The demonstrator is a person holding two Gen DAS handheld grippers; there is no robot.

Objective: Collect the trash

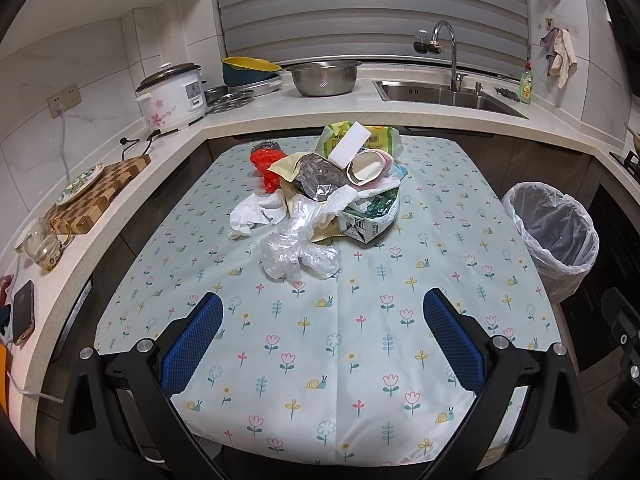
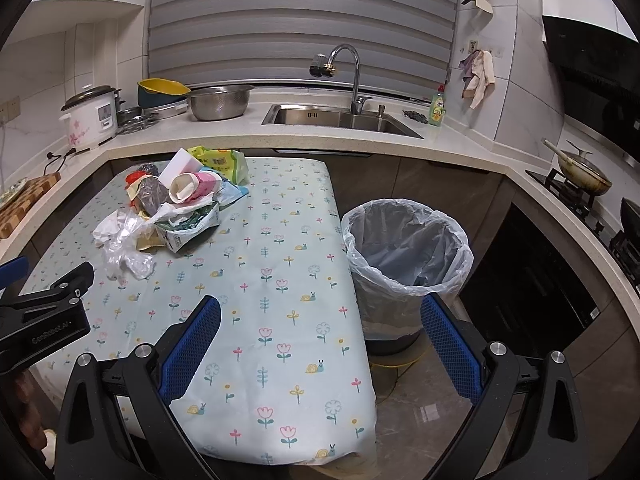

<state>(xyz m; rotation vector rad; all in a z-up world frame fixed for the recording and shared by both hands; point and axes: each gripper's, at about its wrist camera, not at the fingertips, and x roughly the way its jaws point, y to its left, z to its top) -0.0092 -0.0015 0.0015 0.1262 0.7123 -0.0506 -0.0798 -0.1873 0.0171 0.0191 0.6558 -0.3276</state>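
Nothing collected yet: both grippers, left [image 1: 322, 332] and right [image 2: 320, 332], gape empty; next, grab the trash [image 1: 320, 196] at 12 o'clock for the bin [image 2: 406, 252].

bare tablecloth [image 1: 320, 340] lies open up to the trash pile [image 1: 320, 200]; bin [image 2: 404, 256] mouth unobstructed.

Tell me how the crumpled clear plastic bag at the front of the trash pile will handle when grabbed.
The clear plastic bag looks thin and crumpled, so probably floppy and very light. Its glossy film may slip between the fingers. It touches the white tissue and carton, so it might drag those along.
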